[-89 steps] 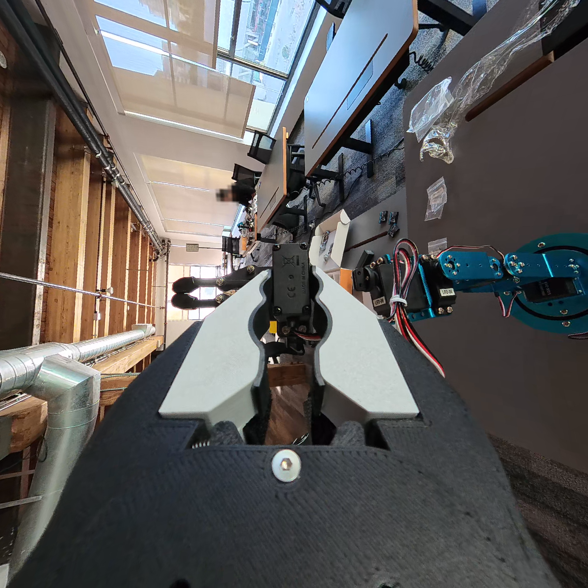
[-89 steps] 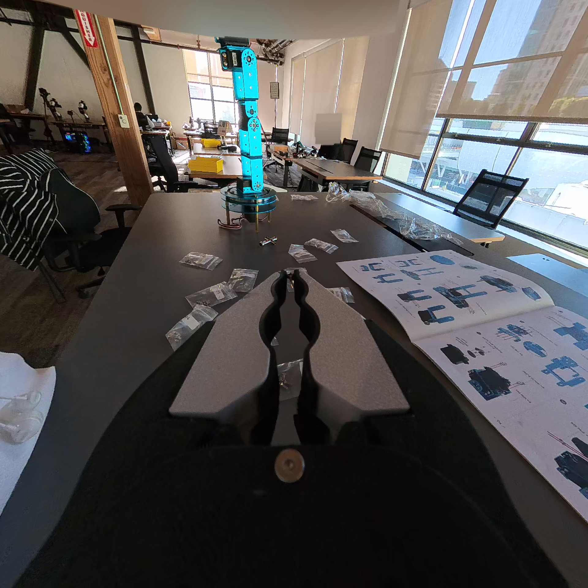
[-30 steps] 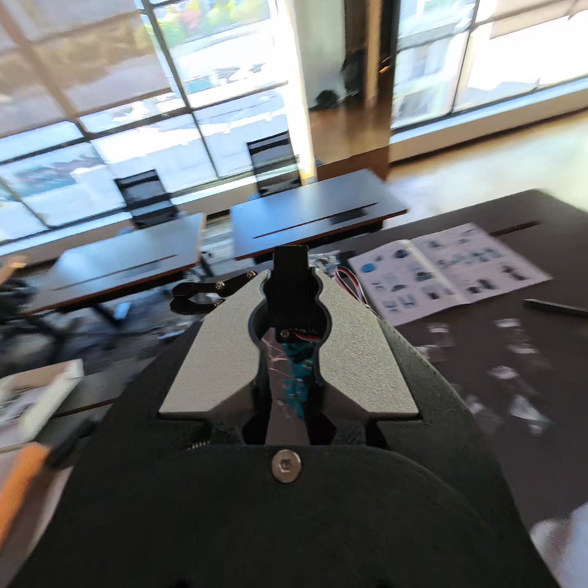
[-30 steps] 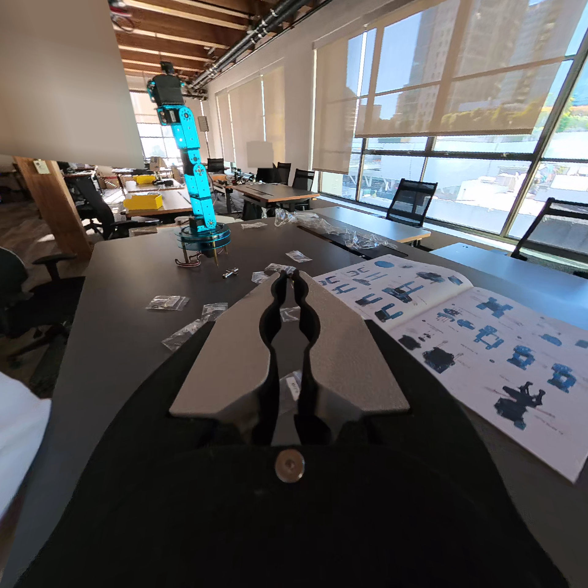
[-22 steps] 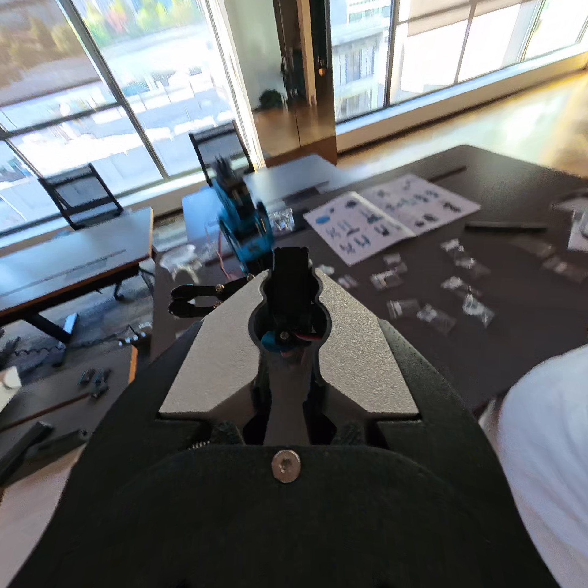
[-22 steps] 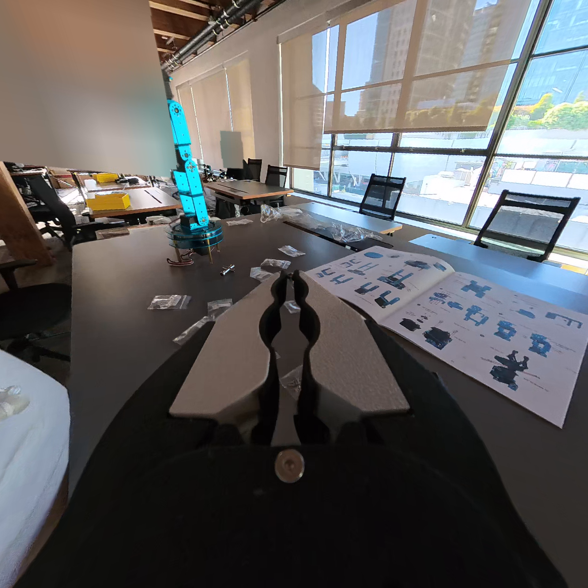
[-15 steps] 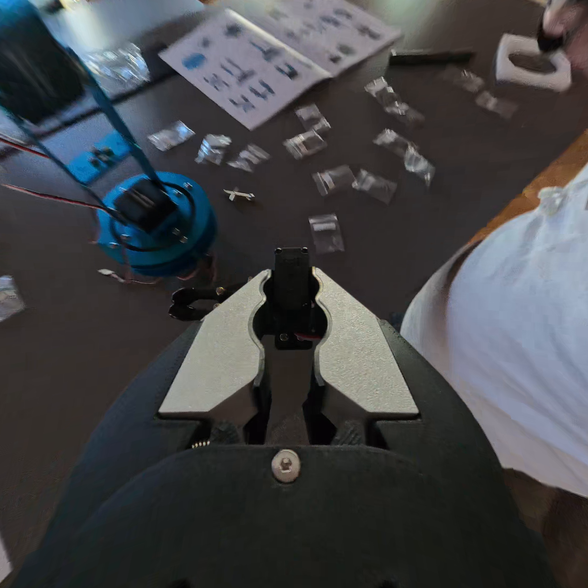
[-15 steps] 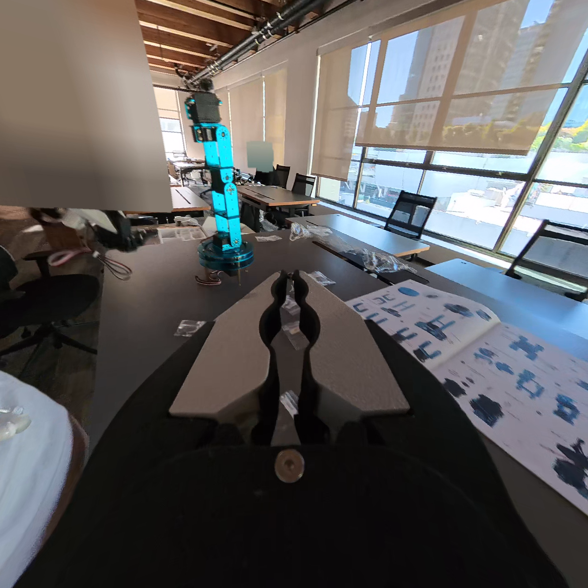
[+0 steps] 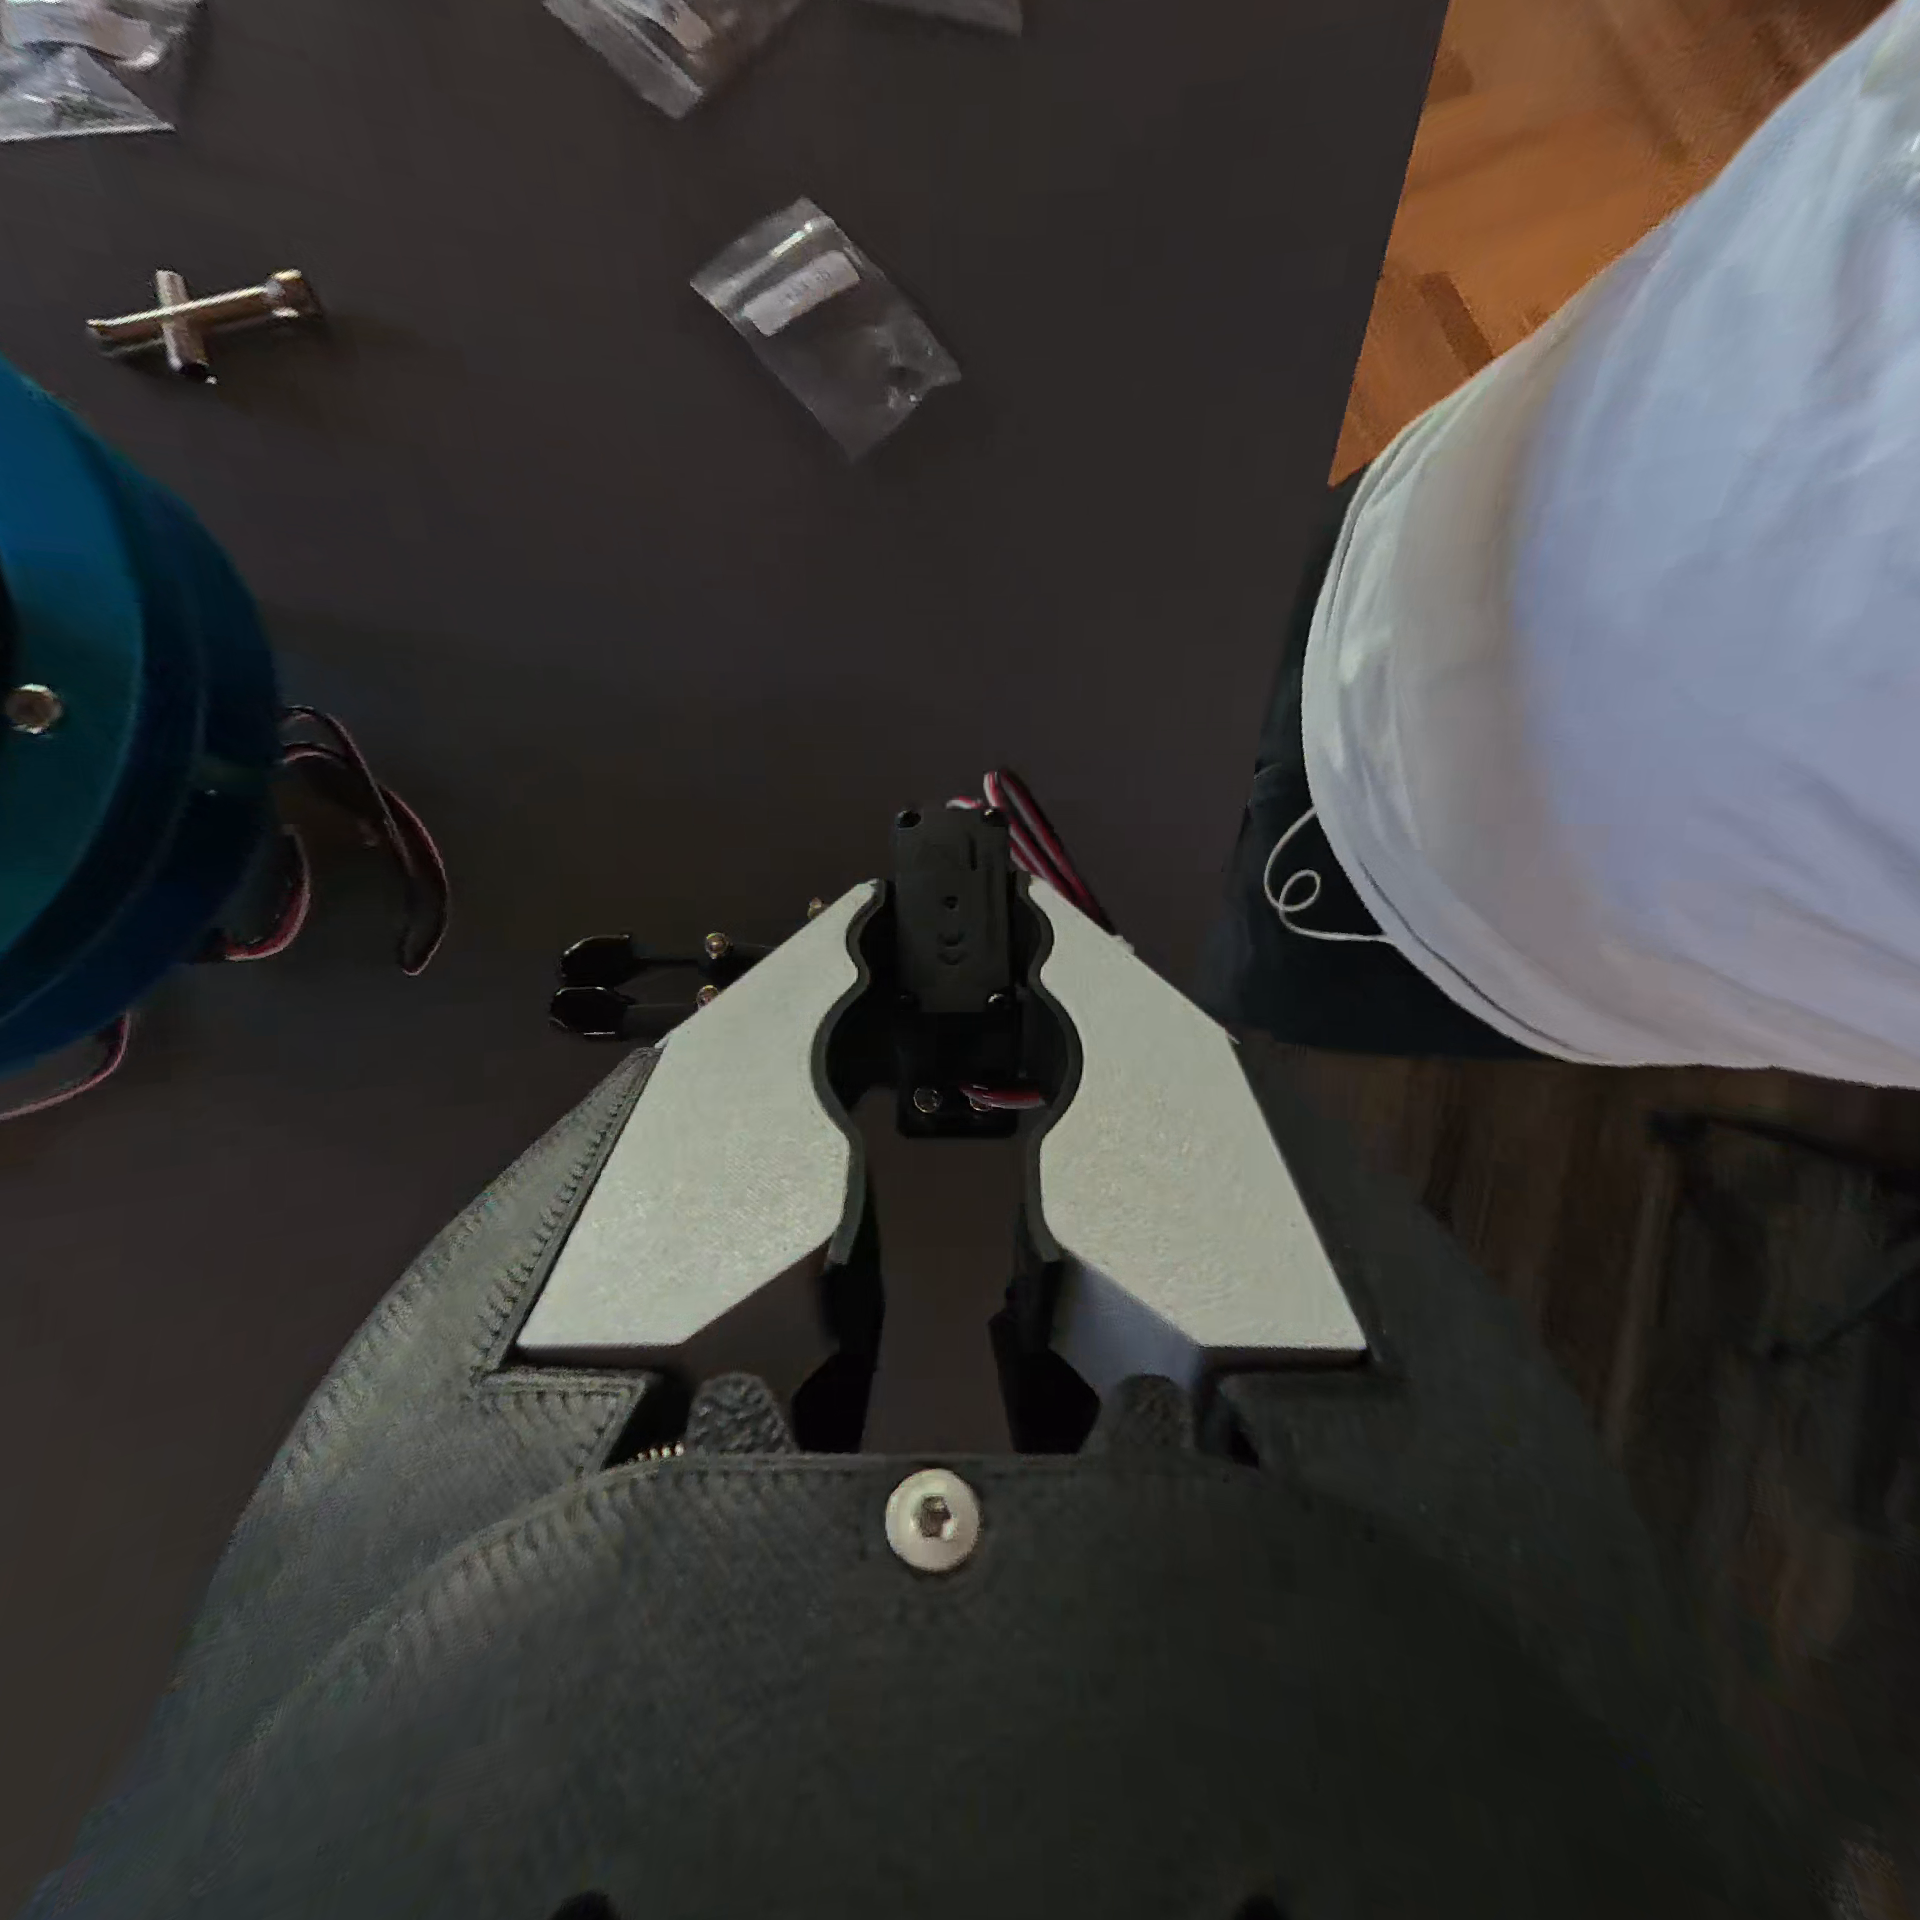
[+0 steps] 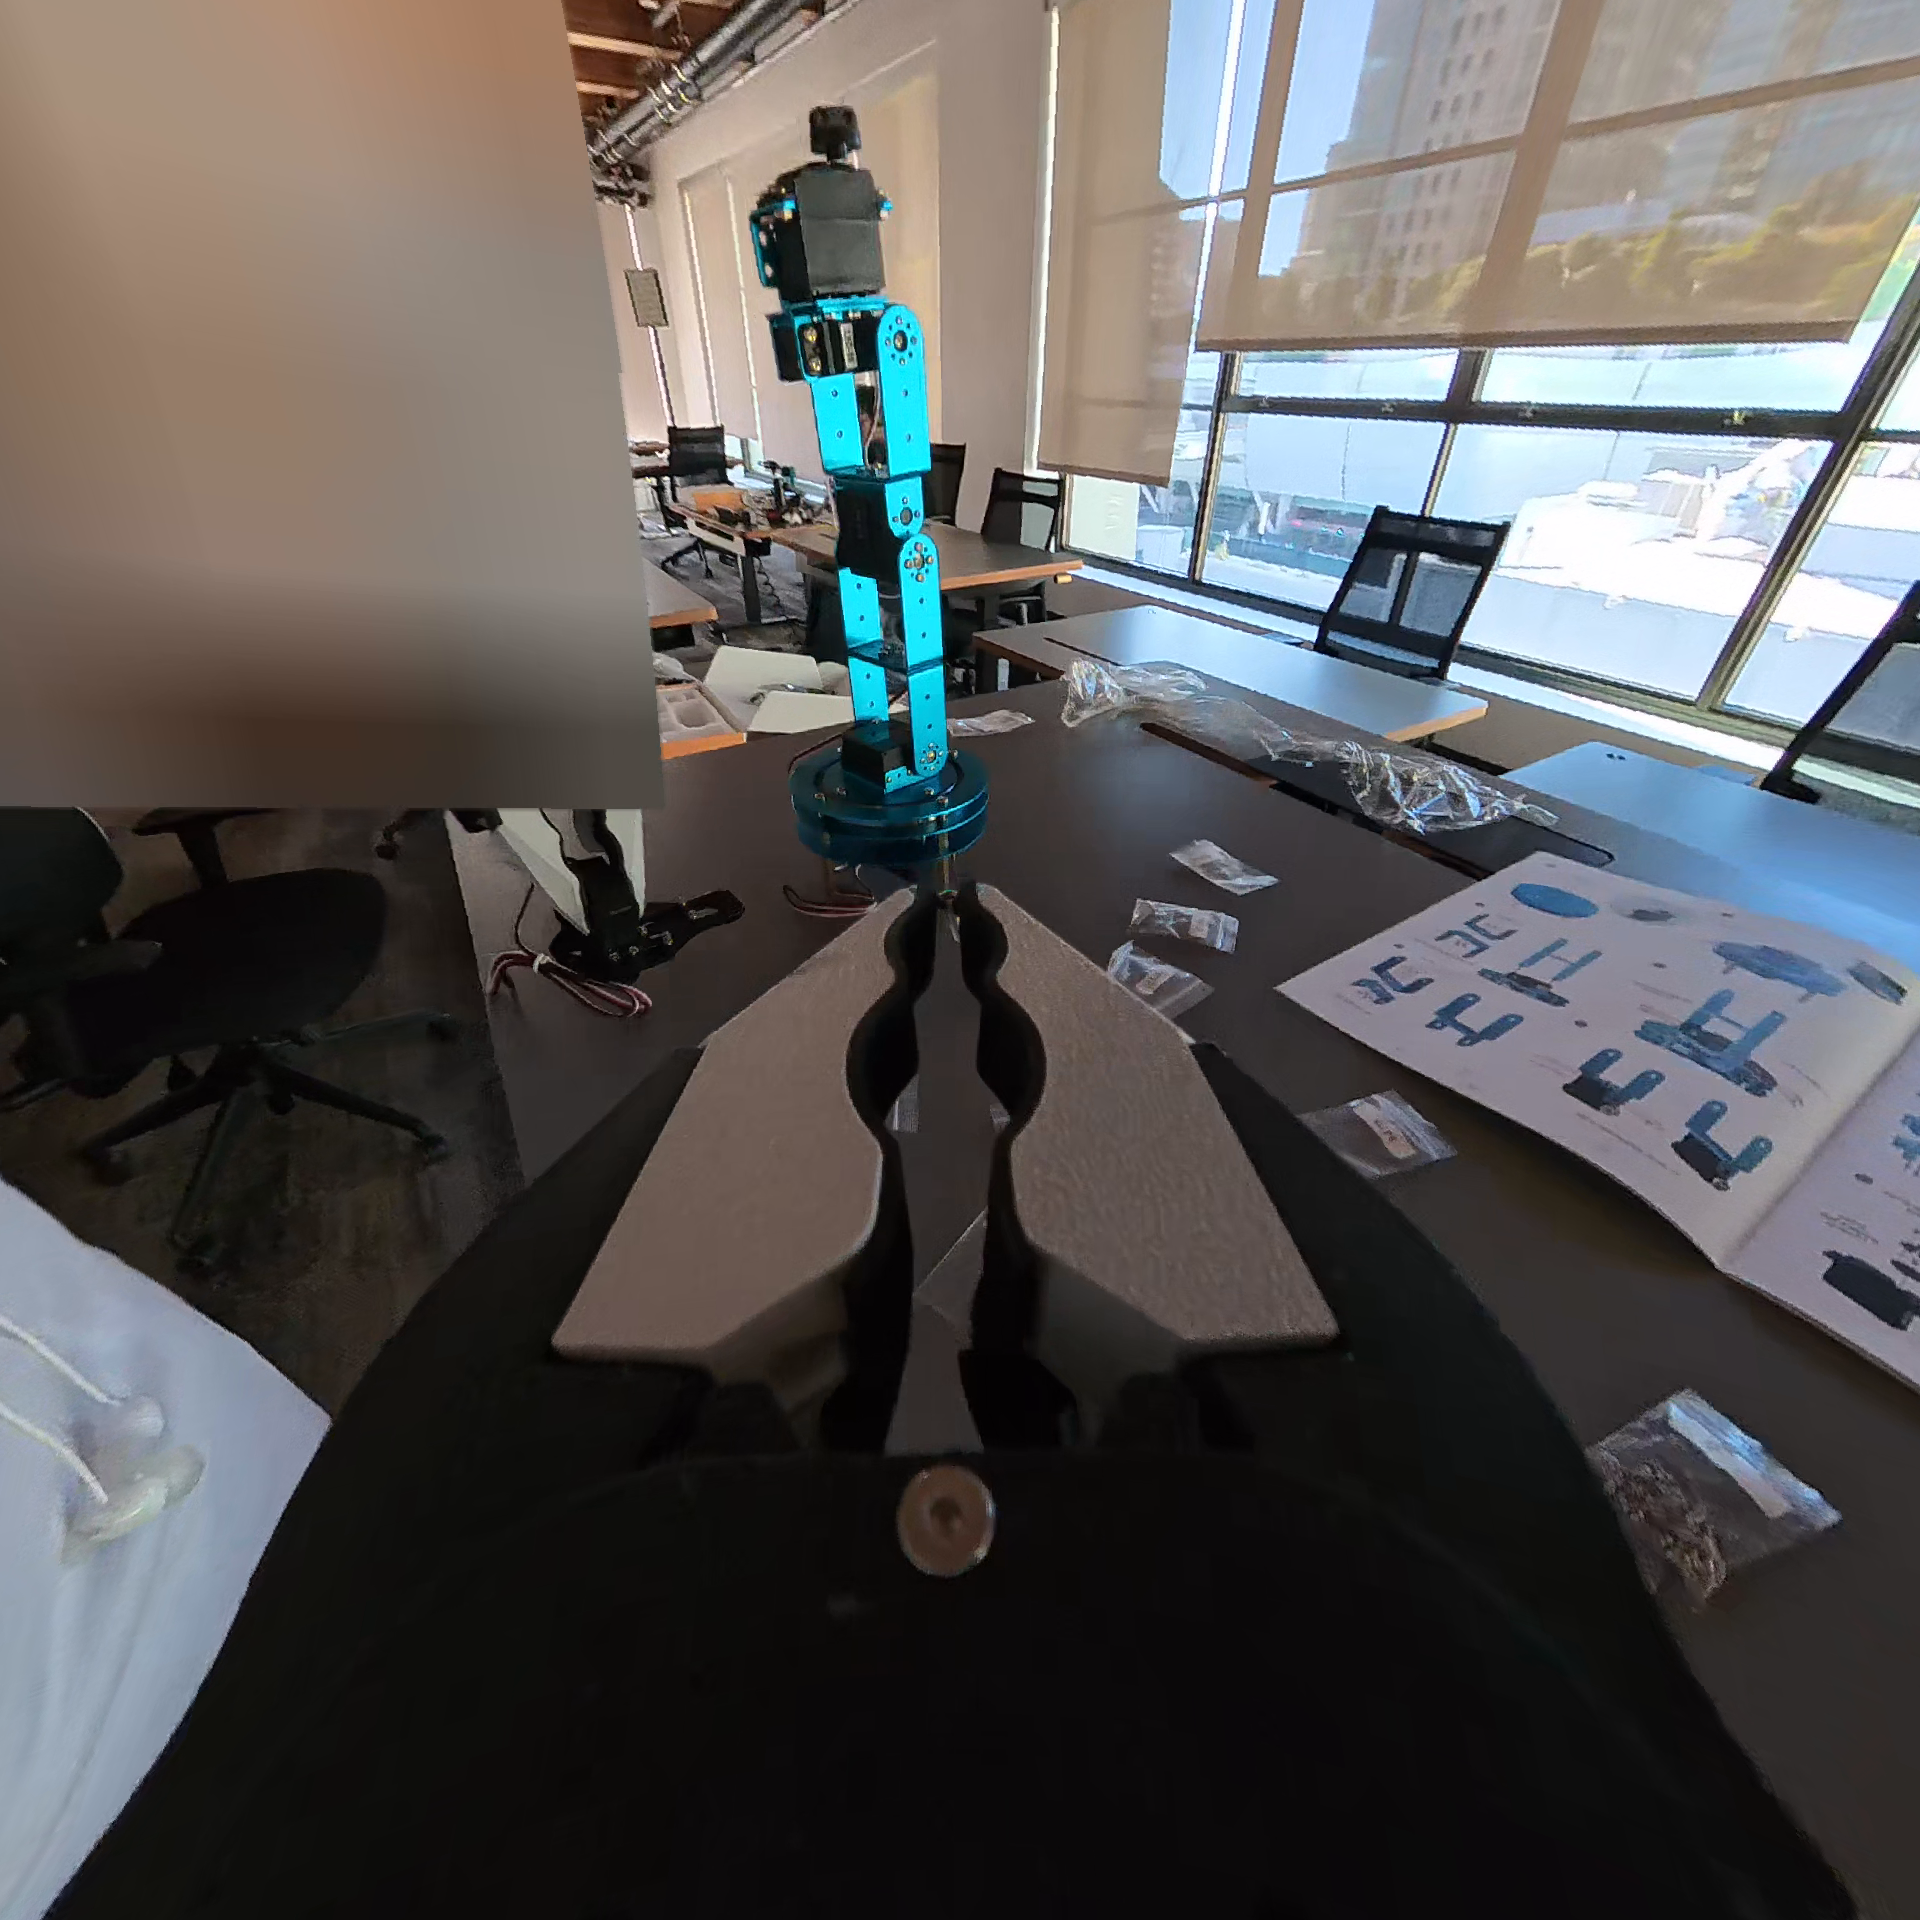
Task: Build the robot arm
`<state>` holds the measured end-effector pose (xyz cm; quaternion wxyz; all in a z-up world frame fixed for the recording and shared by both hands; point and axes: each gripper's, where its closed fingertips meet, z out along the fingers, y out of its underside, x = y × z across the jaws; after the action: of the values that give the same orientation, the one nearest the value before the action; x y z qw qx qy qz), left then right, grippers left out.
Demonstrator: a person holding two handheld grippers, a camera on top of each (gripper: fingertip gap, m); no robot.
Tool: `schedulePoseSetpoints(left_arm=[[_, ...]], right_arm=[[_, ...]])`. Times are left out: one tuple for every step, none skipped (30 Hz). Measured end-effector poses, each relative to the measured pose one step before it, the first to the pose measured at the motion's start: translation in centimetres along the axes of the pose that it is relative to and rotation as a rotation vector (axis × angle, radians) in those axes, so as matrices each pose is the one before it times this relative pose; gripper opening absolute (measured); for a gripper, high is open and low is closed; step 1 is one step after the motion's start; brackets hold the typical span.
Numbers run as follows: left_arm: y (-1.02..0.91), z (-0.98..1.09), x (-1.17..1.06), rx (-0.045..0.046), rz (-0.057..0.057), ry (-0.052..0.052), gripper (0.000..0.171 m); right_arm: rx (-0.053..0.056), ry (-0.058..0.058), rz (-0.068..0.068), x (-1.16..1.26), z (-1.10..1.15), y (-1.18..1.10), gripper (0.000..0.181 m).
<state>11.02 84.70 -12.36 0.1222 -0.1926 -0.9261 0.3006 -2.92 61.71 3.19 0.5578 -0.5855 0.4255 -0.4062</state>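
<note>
The left gripper (image 9: 951, 914) is clamped on a black servo claw part (image 9: 948, 920), pinched between its grey fingers (image 9: 748, 1101) right down over the dark table (image 9: 582, 582). The part's little black pincers (image 9: 603, 977) stick out sideways toward the blue round base (image 9: 104, 727), and its red-white-black wires (image 9: 1029, 821) trail off the far end. From the right wrist view you can see that same part (image 10: 649, 930) sitting at table level just beside the blue robot arm (image 10: 878, 540), on its left, with the wire (image 10: 566, 977) curling toward the table edge.

The right gripper (image 10: 943, 904) has its fingers nearly together, just a thin slit between them, nothing in there. It points at the foot of the blue arm.

Near the base: a small metal cross wrench (image 9: 197, 322), a clear parts bag (image 9: 826, 322), more bags (image 10: 1184, 920) to the arm's right, then an open instruction booklet (image 10: 1621, 1039) further right. A person's white sleeve (image 9: 1621, 623) hangs over the table edge.
</note>
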Motion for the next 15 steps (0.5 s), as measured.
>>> schedulePoseSetpoints(left_arm=[[0.224,0.246,-0.168,-0.00985,0.0231,0.0184,0.021],[0.035,0.124,-0.118,0.00031,0.0129,0.0225,0.021],[-0.070,-0.011,-0.133,0.00232,-0.0003,0.0210,0.022],[0.001,-0.042,-0.168,-0.00275,0.0006,0.0093,0.021],[0.102,-0.025,-0.117,-0.00480,0.0080,0.0017,0.022],[0.099,-0.034,0.035,-0.00175,0.0043,0.0011,0.022],[0.208,-0.038,0.039,-0.00832,-0.0035,-0.0051,0.022],[0.384,-0.070,0.039,-0.01743,-0.0057,-0.0090,0.022],[0.481,-0.033,0.050,-0.01898,-0.0071,-0.0095,0.022],[0.451,0.021,0.069,-0.01125,-0.0085,-0.0086,0.022],[0.422,0.072,0.076,-0.00785,-0.0145,-0.0059,0.023],[0.287,0.041,0.039,-0.00489,-0.0269,-0.0063,0.026],[-0.013,-0.054,-0.055,0.00638,-0.0365,-0.0115,0.029],[-0.351,-0.191,-0.115,0.02259,-0.0424,-0.0168,0.032],[-0.584,-0.370,-0.213,0.03323,-0.0488,-0.0237,0.041]], right_arm=[[-0.0095,0.0126,-0.0030,-0.216,-0.113,0.123,0.003],[-0.0080,0.0106,-0.0041,-0.188,-0.124,0.094,0.003],[-0.0077,0.0078,-0.0053,-0.164,-0.121,0.079,0.003],[-0.0083,0.0051,-0.0068,-0.149,-0.129,0.076,0.003],[-0.0071,0.0031,-0.0097,-0.109,-0.134,0.080,0.003],[-0.0042,0.0027,-0.0113,-0.038,-0.143,0.053,0.003],[-0.0032,0.0002,-0.0107,0.030,-0.152,0.074,0.003],[-0.0030,-0.0014,-0.0091,0.108,-0.149,0.097,0.003],[-0.0009,-0.0037,-0.0072,0.193,-0.149,0.089,0.003],[-0.0001,-0.0083,-0.0019,0.244,-0.145,0.100,0.003],[0.0015,-0.0133,0.0011,0.274,-0.156,0.060,0.003],[0.0036,-0.0143,-0.0003,0.369,-0.159,0.017,0.003],[0.0020,-0.0137,-0.0027,0.476,-0.124,0.010,0.003],[-0.0038,-0.0167,-0.0004,0.501,-0.088,0.069,0.003],[-0.0028,-0.0207,0.0016,0.492,-0.077,0.028,0.003]])
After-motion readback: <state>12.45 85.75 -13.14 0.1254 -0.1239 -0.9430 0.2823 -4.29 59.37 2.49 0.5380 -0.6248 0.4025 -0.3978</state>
